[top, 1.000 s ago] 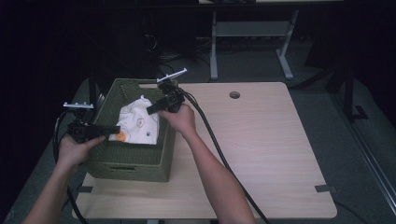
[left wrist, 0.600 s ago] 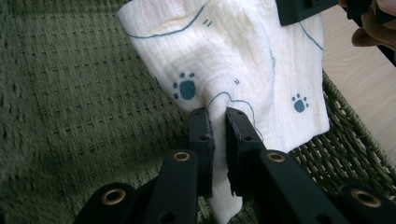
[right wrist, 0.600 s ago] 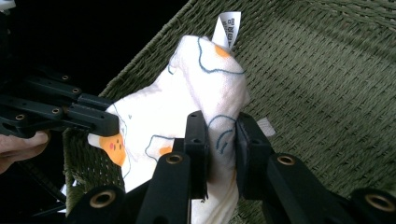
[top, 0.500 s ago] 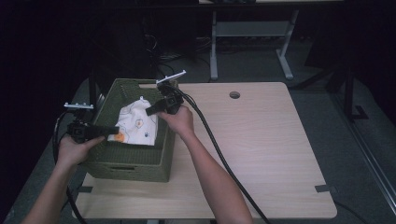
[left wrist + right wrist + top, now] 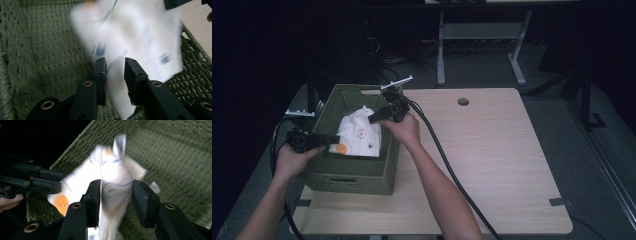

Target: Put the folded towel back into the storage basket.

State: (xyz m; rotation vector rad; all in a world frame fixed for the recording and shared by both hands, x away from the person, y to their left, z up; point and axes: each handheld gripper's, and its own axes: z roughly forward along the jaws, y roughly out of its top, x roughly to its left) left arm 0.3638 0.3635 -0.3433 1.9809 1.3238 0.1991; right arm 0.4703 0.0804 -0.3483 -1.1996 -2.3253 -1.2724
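Both grippers (image 5: pixel 331 140) (image 5: pixel 373 119) w/ cloth (image 5: pixel 360 136) over basket (image 5: pixel 343 176).

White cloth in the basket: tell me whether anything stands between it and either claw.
Nothing visible does. The white cloth lies inside the green basket, and a fold of it already sits between the open jaws of both the left claw and the right claw.

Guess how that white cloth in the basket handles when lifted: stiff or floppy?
Probably floppy: the white cloth folds and bunches between both grippers' jaws. Likely light, since it hangs crumpled above the green basket floor. It may drape and snag on the woven wall.
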